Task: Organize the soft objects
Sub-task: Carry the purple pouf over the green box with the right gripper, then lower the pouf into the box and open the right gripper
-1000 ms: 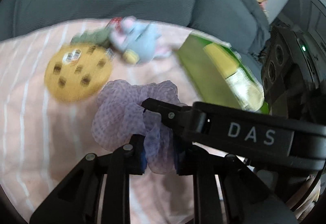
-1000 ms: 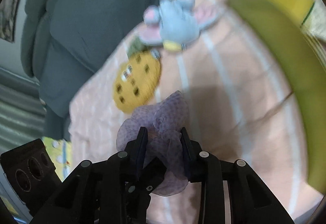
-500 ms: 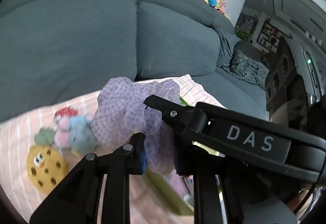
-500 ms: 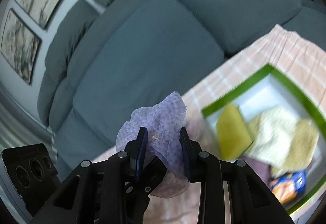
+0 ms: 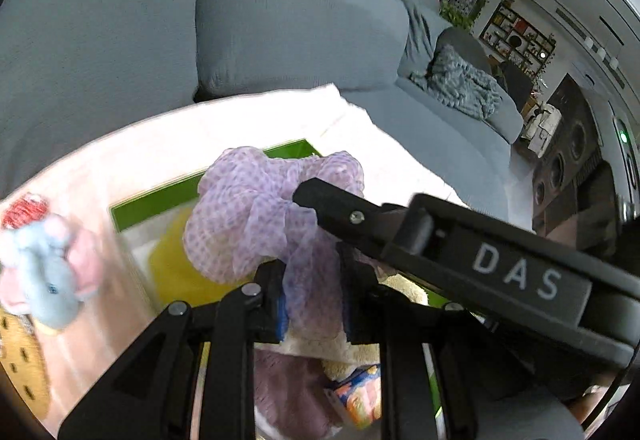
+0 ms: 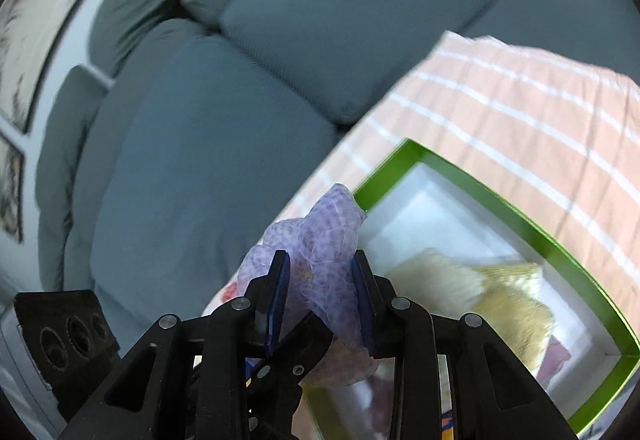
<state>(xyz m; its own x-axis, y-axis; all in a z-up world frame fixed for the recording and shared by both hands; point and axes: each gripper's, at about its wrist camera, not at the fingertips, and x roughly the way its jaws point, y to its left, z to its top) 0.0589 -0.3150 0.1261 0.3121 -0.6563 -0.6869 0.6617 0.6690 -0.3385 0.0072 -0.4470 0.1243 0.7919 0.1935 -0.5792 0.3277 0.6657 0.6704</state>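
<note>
A lilac dotted scrunchie (image 5: 256,215) hangs in the air, stretched between both grippers. My left gripper (image 5: 312,280) is shut on one side of it. My right gripper (image 6: 320,272) is shut on the scrunchie (image 6: 328,236) too, and its black finger (image 5: 440,236) crosses the left wrist view. Both hold it above the near corner of a green-rimmed white box (image 6: 520,228). Cream fluffy pieces (image 6: 440,280) and a yellow pad (image 5: 176,272) lie in the box.
On the pink striped cloth (image 6: 520,111), a blue and pink elephant plush (image 5: 48,280), a cookie plush (image 5: 16,360) and a red item (image 5: 26,205) lie left of the box. A grey sofa (image 5: 280,19) rises behind.
Both grippers have carried the scrunchie up and away from the cookie and elephant plush, to above the green box. The plush toys have slid to the left edge of the left wrist view.
</note>
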